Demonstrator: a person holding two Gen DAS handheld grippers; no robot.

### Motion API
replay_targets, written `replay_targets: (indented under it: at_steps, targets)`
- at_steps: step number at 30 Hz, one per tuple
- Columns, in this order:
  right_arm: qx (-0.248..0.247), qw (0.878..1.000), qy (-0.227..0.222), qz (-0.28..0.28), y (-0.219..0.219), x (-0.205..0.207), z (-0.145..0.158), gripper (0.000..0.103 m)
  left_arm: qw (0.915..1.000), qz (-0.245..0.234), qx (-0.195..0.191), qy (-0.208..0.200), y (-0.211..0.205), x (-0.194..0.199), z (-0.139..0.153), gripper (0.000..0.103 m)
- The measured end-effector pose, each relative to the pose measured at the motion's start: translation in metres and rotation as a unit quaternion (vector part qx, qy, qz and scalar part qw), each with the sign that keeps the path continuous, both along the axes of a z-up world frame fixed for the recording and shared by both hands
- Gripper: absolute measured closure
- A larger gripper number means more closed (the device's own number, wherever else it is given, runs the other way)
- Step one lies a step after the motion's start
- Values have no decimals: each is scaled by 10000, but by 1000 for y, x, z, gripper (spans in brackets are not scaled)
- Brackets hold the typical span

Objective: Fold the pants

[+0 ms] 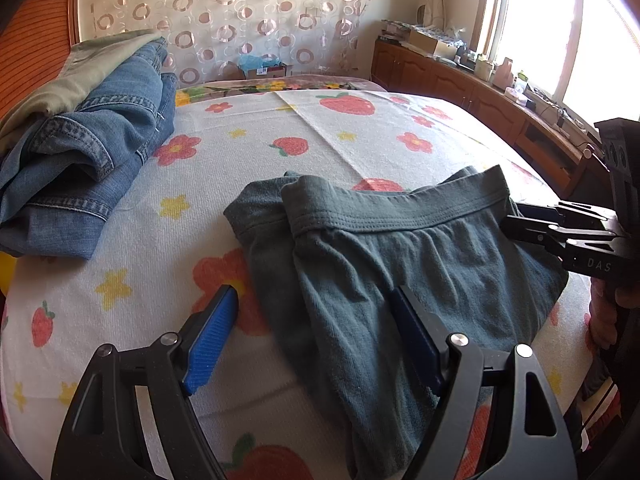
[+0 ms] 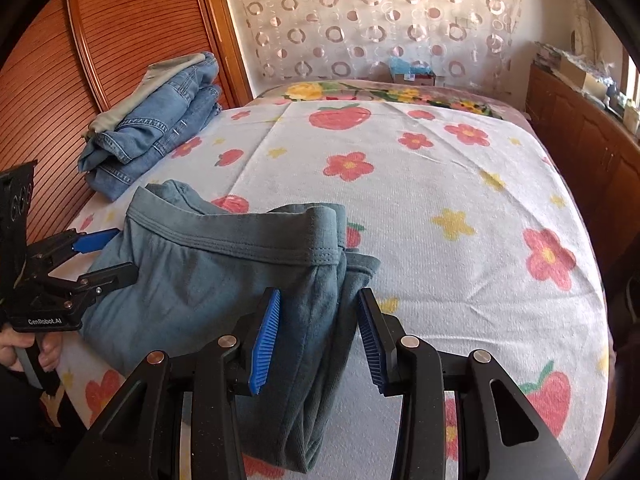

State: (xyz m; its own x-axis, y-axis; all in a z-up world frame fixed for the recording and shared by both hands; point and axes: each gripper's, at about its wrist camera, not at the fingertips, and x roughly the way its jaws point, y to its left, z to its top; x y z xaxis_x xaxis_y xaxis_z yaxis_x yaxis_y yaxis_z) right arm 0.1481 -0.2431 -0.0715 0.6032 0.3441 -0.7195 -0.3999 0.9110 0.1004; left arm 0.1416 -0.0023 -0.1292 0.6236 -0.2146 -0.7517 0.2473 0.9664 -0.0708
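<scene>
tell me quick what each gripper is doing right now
Left gripper: open, jaws straddling the grey-green pants, gripping nothing.
Right gripper: open, jaws straddling the same pants.

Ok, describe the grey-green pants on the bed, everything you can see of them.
The grey-green pants are soft ribbed knit with a stitched elastic waistband. They lie partly folded on the strawberry-and-flower bedspread, waistband toward the far side, the fabric bunched and doubled at one end and trailing off the near edge. The left gripper and right gripper both stand open, straddling opposite ends of the fabric. The folded jeans lie apart, not touching.
</scene>
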Motion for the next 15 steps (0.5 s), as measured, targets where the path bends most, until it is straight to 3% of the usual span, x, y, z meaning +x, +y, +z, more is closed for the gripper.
replay_targets:
  at_steps: [5,9,15]
  targets:
    - [-48,10000,-77,35,2,-2,-2,62,10000,-26,-72,47,2,1,1,24]
    - [22,10000,-65,31,1,-2,-3,62,9984,39,-527,194,15,6,5,24]
    - [32,10000,-62,30,0,-2,-3,62,9986,134,-469,187,20,18,11,24]
